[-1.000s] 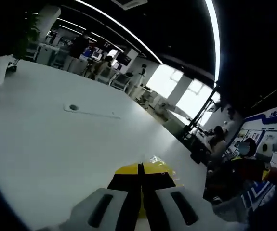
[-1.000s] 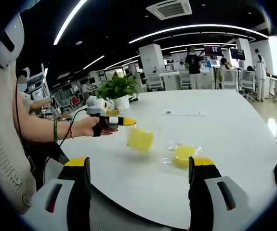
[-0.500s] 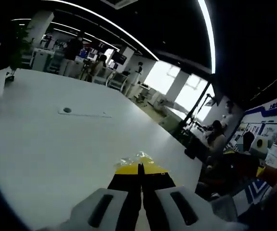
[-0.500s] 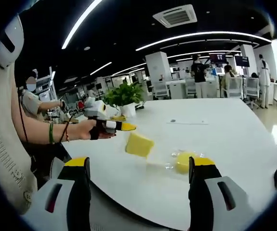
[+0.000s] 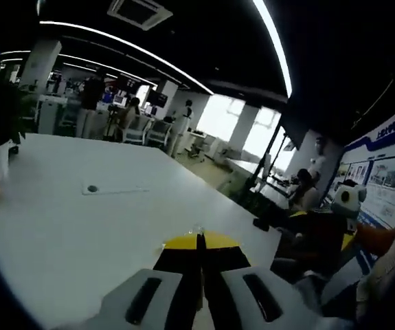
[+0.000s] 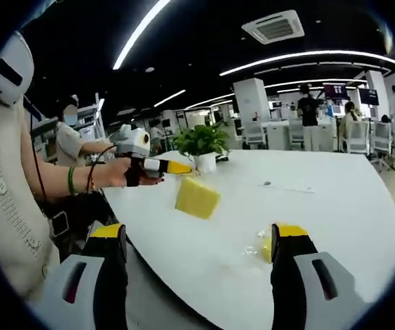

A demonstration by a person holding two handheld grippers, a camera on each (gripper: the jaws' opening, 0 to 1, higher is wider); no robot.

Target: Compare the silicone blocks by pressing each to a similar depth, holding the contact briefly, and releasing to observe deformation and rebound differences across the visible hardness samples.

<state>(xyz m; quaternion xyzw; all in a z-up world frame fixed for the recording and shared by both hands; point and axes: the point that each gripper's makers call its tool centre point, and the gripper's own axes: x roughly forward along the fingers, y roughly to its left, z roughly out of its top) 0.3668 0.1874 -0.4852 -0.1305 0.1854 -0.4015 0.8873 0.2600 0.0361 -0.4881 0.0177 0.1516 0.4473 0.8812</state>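
**Two tools over a white office surface**

One wide white surface (image 6: pixel 334 206) fills an open office lit by ceiling strips. Right tool (image 6: pixel 197 256) is spread open. Left tool (image 6: pixel 173 167), jaws together, holds a yellow block (image 6: pixel 197 197) aloft. Plant (image 6: pixel 200 141) stands behind.

Left gripper view: sits low over the white table (image 5: pixel 80 227), close to its surface, looking along its own closed jaws across the tabletop toward the bright windows (image 5: pixel 242 127) beyond the table's far edge. Right gripper view: sits at the table's (image 6: pixel 334 213) near edge, further back, looking between its own spread jaws across the table toward the potted plant (image 6: pixel 200 144) and ceiling vent (image 6: pixel 276 26). Shared: the white table and its small round port (image 5: pixel 92 188) (image 6: pixel 267 183); the left gripper (image 6: pixel 178 167) shows left of the plant.
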